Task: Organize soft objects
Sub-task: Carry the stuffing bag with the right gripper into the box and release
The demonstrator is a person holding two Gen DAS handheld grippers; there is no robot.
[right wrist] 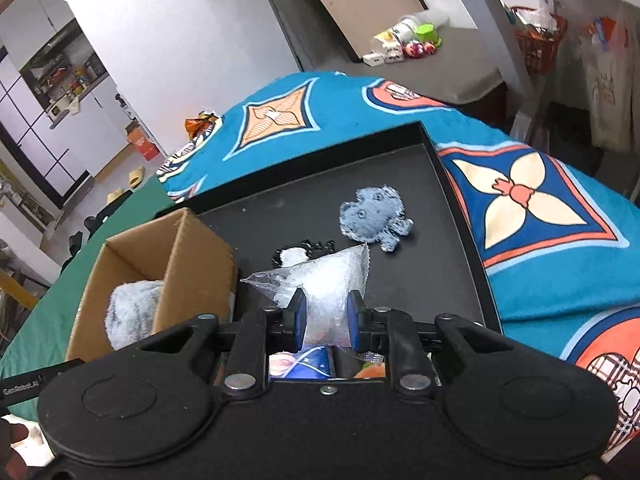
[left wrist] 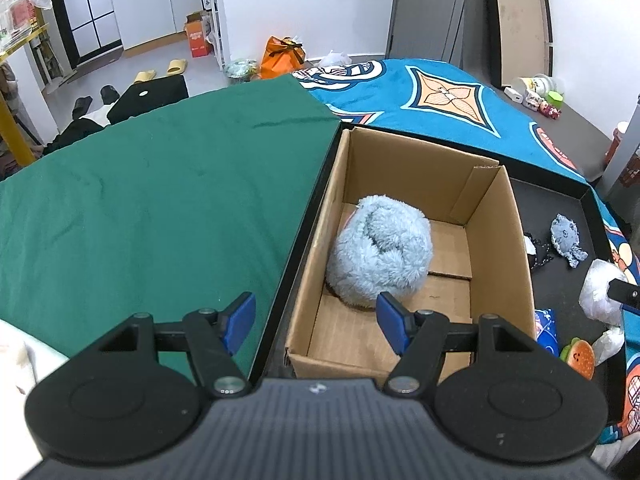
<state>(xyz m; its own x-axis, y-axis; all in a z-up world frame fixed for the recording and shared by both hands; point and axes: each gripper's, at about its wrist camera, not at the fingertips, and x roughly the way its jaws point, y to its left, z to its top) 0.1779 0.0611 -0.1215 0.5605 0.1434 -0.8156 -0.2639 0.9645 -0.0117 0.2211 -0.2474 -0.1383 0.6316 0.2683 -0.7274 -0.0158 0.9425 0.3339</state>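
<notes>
A fluffy light-blue plush ball (left wrist: 380, 258) lies inside an open cardboard box (left wrist: 516, 248) that stands in a black tray (right wrist: 420, 280). My left gripper (left wrist: 316, 322) hovers open over the box's near left corner, nothing between its blue pads. My right gripper (right wrist: 323, 316) is shut on a clear crinkly plastic bag (right wrist: 324, 280) and holds it above the tray; the same bag (left wrist: 600, 288) shows at the right edge of the left wrist view. A small blue-grey octopus plush (right wrist: 374, 214) lies on the tray beyond the bag, with a black-and-white soft toy (right wrist: 294, 255) beside it.
A burger-shaped toy (left wrist: 578, 358) and a blue packet (left wrist: 546, 330) lie on the tray near the box. A green cloth (left wrist: 160, 208) covers the surface left of the box, a blue patterned blanket (right wrist: 540, 208) the right. Small items (right wrist: 404, 42) stand on a grey table behind.
</notes>
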